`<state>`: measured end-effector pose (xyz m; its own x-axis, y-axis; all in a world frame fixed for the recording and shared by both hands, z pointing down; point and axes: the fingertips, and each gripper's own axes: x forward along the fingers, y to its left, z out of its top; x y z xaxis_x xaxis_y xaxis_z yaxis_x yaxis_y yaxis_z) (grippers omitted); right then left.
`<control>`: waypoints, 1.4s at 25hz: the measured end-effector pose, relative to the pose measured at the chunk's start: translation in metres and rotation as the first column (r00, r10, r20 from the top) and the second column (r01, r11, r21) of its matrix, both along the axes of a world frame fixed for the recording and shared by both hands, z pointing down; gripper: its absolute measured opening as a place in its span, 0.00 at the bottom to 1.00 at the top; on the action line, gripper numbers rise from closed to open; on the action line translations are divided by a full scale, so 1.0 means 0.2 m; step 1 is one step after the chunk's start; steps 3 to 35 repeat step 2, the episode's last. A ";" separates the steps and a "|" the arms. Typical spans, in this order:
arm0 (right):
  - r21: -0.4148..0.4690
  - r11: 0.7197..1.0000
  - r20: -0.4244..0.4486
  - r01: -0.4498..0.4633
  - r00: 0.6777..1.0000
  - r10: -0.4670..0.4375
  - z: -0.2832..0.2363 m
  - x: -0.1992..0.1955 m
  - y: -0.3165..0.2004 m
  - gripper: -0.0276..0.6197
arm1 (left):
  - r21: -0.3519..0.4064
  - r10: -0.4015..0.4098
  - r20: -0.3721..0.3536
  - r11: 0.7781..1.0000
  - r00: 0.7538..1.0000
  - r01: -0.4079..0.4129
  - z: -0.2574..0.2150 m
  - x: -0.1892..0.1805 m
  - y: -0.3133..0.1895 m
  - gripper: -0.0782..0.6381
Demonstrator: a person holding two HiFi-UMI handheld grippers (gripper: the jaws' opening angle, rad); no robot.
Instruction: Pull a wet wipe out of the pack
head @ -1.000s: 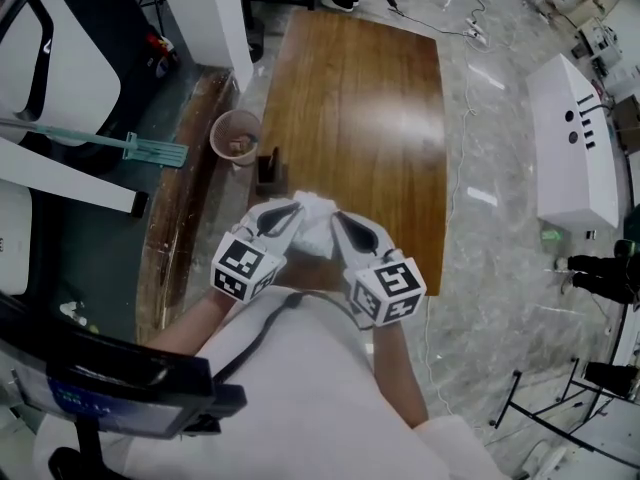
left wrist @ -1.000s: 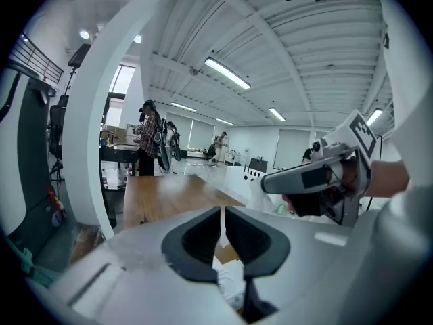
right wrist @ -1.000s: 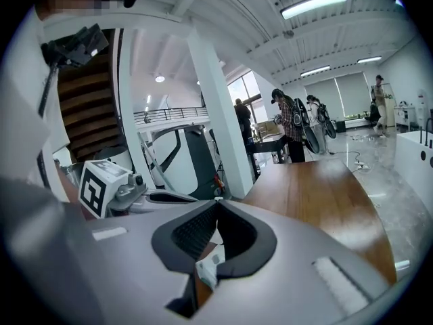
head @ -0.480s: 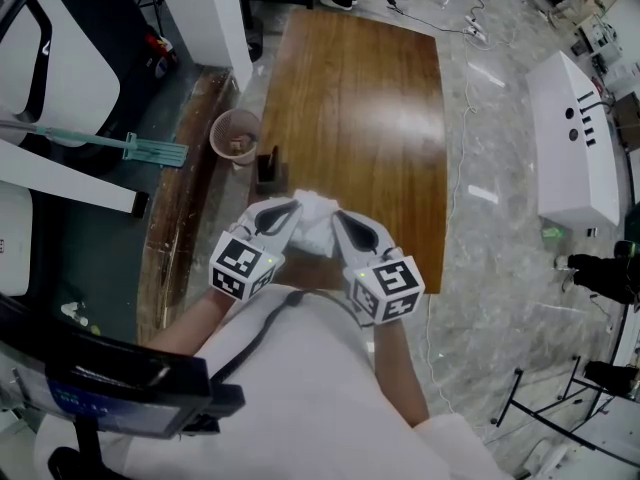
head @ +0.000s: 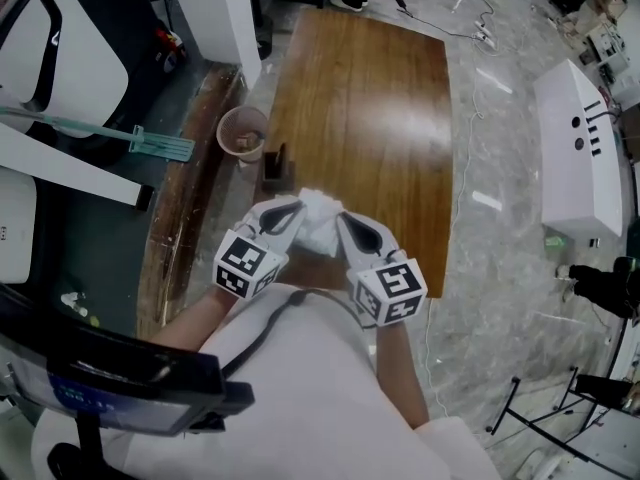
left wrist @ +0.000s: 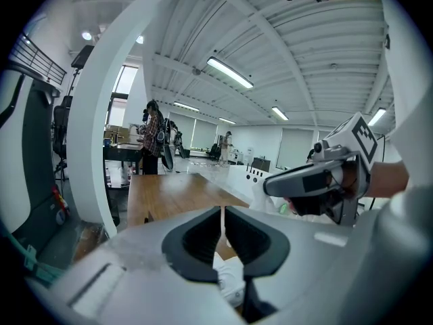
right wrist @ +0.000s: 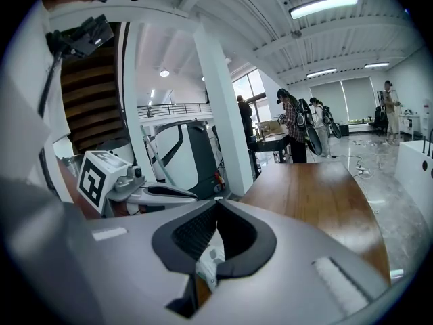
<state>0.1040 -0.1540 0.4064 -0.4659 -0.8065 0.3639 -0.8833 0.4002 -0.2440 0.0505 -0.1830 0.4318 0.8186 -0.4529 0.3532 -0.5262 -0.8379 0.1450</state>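
At the pack [right wrist: 207, 266], left gripper [left wrist: 223, 212] still pinches the wipe [left wrist: 222, 231].

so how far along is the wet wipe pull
Done: left gripper is shut on a white wet wipe, right gripper on the pack. In hand: both hold them together over the table, at its near edge. To do: drawing the wipe clear; it isn't visibly free yet.

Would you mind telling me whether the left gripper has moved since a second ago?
No. The left gripper keeps its place relative to the small dark block on the table; only the camera view shifted slightly.
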 end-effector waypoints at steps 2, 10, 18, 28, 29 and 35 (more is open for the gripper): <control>-0.003 1.000 -0.003 -0.011 1.000 0.011 0.00 0.02 0.02 0.06 | -0.004 0.010 0.000 1.000 1.000 -0.010 0.00 0.02 0.02 0.14; -0.003 1.000 -0.003 -0.011 1.000 0.011 0.00 0.02 0.02 0.06 | -0.004 0.010 0.000 1.000 1.000 -0.010 0.00 0.02 0.02 0.14; -0.003 1.000 -0.003 -0.011 1.000 0.011 0.00 0.02 0.02 0.06 | -0.004 0.010 0.000 1.000 1.000 -0.010 0.00 0.02 0.02 0.14; -0.003 1.000 -0.003 -0.011 1.000 0.011 0.00 0.02 0.02 0.06 | -0.004 0.010 0.000 1.000 1.000 -0.010 0.00 0.02 0.02 0.14; -0.003 1.000 -0.003 -0.011 1.000 0.011 0.00 0.02 0.02 0.06 | -0.004 0.010 0.000 1.000 1.000 -0.010 0.00 0.02 0.02 0.14; -0.003 1.000 -0.003 -0.011 1.000 0.011 0.00 0.02 0.02 0.06 | -0.004 0.010 0.000 1.000 1.000 -0.010 0.00 0.02 0.02 0.14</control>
